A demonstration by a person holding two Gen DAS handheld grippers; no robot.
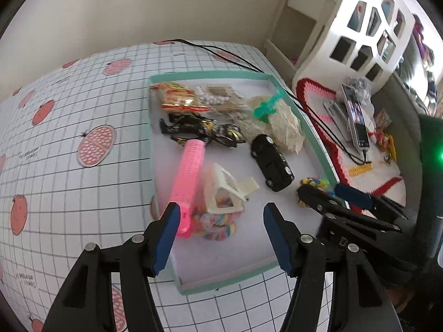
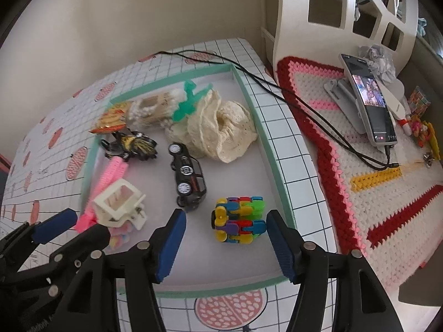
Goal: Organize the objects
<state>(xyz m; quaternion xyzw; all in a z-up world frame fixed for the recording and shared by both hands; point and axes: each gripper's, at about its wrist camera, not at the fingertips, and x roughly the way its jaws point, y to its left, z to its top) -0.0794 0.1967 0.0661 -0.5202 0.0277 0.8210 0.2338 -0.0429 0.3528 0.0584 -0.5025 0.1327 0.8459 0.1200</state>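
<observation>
A white tray with a teal rim [image 1: 210, 287] [image 2: 274, 152] holds a black toy car [image 1: 272, 161] [image 2: 188, 177], a pink comb [image 1: 188, 177] [image 2: 110, 177], a white clip box [image 1: 224, 193] [image 2: 119, 203], a multicoloured block toy [image 2: 239, 218], cream crochet [image 2: 224, 130], a teal clip [image 1: 267, 105] and snack packets [image 1: 177, 98]. My left gripper [image 1: 221, 238] is open over the tray's near end, its left pad beside the comb's end. My right gripper [image 2: 225, 242] is open around the block toy, not gripping it.
The tray sits on a grid-patterned cloth with pomegranate prints [image 1: 94, 145]. To the right lies a crochet mat [image 2: 360, 193] with a phone on a stand [image 2: 371, 105] and black cables [image 2: 277, 85]. A white shelf [image 2: 346, 11] stands behind.
</observation>
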